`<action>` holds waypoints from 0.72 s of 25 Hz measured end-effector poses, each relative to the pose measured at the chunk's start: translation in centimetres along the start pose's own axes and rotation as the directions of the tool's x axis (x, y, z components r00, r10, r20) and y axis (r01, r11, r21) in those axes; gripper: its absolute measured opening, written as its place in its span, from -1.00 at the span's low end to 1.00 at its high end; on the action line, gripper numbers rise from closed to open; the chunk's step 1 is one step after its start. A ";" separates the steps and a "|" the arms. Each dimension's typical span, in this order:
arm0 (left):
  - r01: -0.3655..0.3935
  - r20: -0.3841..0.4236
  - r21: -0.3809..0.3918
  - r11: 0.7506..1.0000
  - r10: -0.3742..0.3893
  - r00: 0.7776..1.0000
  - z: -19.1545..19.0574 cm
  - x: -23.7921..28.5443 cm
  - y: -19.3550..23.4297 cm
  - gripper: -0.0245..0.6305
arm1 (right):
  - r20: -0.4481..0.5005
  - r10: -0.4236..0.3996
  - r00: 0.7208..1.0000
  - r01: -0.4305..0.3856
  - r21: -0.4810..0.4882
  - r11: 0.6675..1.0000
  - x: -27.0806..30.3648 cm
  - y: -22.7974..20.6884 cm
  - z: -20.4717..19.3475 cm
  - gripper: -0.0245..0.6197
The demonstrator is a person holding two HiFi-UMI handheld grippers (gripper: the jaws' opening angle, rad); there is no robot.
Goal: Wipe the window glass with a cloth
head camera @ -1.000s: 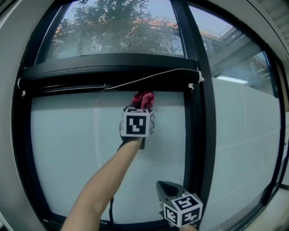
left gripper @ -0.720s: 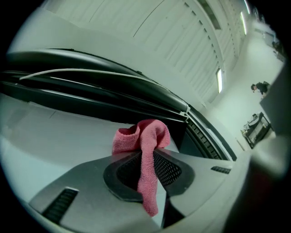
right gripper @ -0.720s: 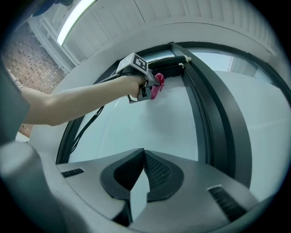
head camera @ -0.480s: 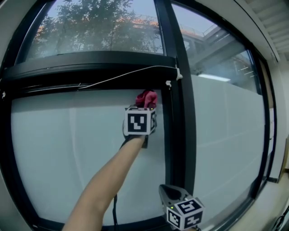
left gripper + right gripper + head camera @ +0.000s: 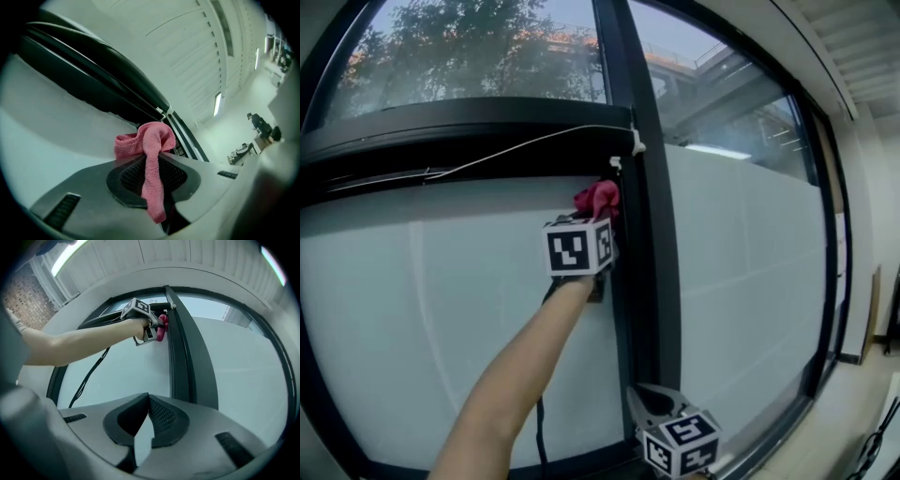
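Cloth (image 5: 149, 140) clamped in left hand-held gripper (image 5: 151, 161), seemingly against glass (image 5: 441, 300) | right hand-held gripper (image 5: 148, 398) closed

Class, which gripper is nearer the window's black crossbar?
Left. The left gripper, clamping the pink cloth, sits just under the crossbar, beside the upright. The right gripper hangs far below it, low by the same upright.

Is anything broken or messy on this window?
Nothing looks broken. Only a thin white cord hangs slanted and slack across the black crossbar, beside the pink cloth pinched in the left gripper.
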State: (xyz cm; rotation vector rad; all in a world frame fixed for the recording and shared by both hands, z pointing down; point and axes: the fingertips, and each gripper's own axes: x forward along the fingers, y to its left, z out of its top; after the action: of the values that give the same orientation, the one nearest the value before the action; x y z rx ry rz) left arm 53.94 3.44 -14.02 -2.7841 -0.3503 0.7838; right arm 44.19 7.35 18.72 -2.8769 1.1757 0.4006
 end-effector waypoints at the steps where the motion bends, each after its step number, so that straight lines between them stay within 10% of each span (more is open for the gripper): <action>1: 0.007 0.001 -0.011 1.000 -0.007 1.000 -0.3 0.1 -0.2 -0.73 | -0.005 -0.005 1.000 0.006 0.002 1.000 -0.1 -0.1 -0.2 -0.96; 18: 0.033 -0.049 -0.084 0.996 -0.037 0.998 -5.4 -1.9 -0.6 -0.73 | -0.039 0.040 0.998 -0.040 0.011 0.999 0.5 2.6 -1.7 -0.96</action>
State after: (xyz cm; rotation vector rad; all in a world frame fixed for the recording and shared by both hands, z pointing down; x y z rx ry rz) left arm 55.15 2.63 -8.44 -2.8608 -0.4302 0.7051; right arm 43.16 5.01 20.51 -2.8692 1.2391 0.3393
